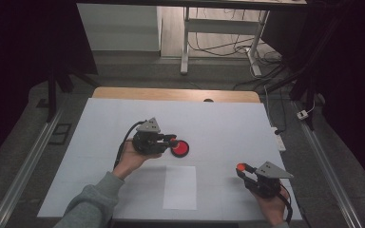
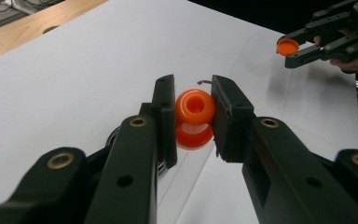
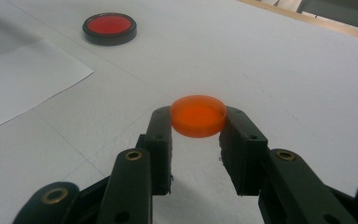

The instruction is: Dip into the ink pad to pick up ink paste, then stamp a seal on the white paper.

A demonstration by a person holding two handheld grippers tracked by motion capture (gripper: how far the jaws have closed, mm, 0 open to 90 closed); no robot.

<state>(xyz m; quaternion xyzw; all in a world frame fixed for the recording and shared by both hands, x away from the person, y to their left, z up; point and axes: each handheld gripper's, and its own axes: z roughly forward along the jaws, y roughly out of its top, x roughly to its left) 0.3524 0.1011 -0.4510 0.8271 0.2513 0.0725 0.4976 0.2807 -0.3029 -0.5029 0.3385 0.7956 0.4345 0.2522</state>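
Left tongs (image 2: 195, 116): clamped on an orange knob (image 2: 195, 108).
Right tongs (image 3: 198, 122): clamped on an orange disc (image 3: 198, 115).
Worktop (image 1: 228, 128): red dish (image 1: 180, 148), paper sheet (image 1: 180, 187).

The orange spool (image 2: 195, 109) in the left gripper (image 2: 193, 116) looks like glossy, smooth plastic w/ shiny highlights. The orange cap (image 3: 198, 115) in the right gripper (image 3: 196, 122) is plastic too, bit see-through, satin finish. Gripper jaws are matt black plastic w/ brass-looking rivets. Red disc (image 3: 109, 27) has a glossy black rim. Table (image 1: 228, 123) cover is matt white, bare wood strip along the far edge, matt paper sheet (image 1: 180, 187) by the near edge
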